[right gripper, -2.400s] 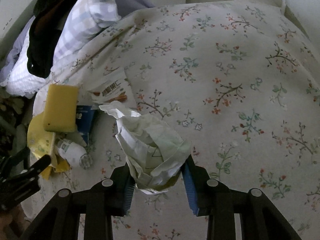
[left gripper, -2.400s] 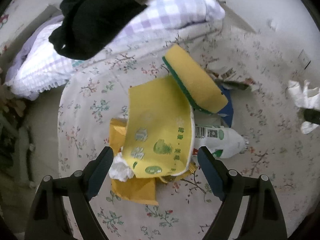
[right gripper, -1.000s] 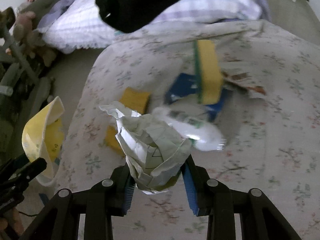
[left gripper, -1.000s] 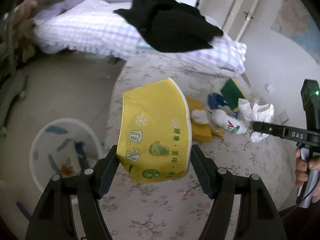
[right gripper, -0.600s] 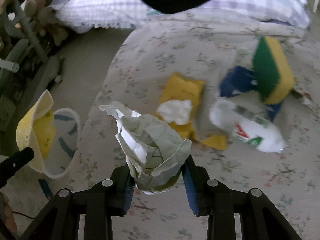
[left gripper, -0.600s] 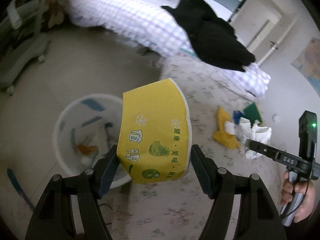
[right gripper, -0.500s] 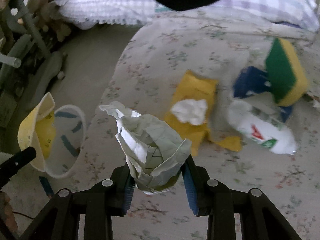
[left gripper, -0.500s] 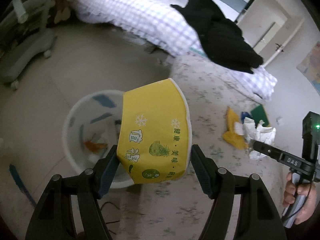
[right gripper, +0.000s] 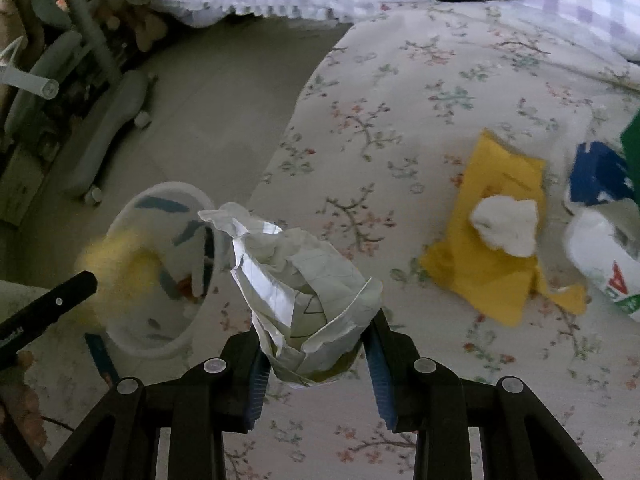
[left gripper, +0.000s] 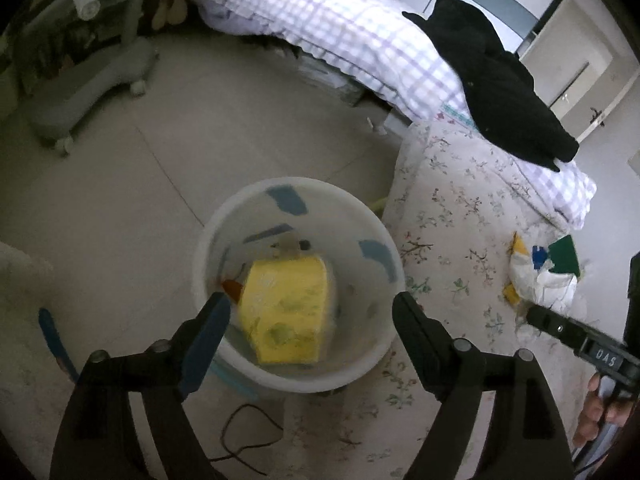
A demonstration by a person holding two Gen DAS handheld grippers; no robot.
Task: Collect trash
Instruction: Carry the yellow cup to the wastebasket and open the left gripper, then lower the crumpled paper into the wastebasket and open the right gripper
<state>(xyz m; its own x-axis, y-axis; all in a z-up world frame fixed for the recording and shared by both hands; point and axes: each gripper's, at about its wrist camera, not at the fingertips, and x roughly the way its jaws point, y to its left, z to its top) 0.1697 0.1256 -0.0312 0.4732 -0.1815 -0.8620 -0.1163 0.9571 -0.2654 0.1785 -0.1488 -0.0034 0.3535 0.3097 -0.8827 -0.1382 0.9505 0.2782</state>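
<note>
1. While your left claw [left gripper: 308, 316] points steeply down, the floral bedspread [left gripper: 460, 208] spreads to its right, with a black garment [left gripper: 496, 80] draped over checked bedding [left gripper: 340, 20] far ahead.
2. Directly beneath that claw stands a round white bin [left gripper: 376, 368] on the tiled floor, close against the bed's edge.
3. Your left claw's jaws have just been opening and now stand wide; nothing is between them.
4. Blurred, the yellow paper bowl [left gripper: 286, 312] lies inside the bin, below and between the spread fingers, touching neither.
5. Your right claw [right gripper: 316, 344] is clamped narrowly on a crumpled paper ball [right gripper: 300, 280], which sticks up ahead of its fingertips, over the bedspread.
6. To that claw's left sits the bin; to its right, well apart, lie a yellow wrapper [right gripper: 492, 240] with a white tissue wad [right gripper: 506, 224] on it, a white bottle [right gripper: 600, 252] and a blue carton [right gripper: 596, 180].
</note>
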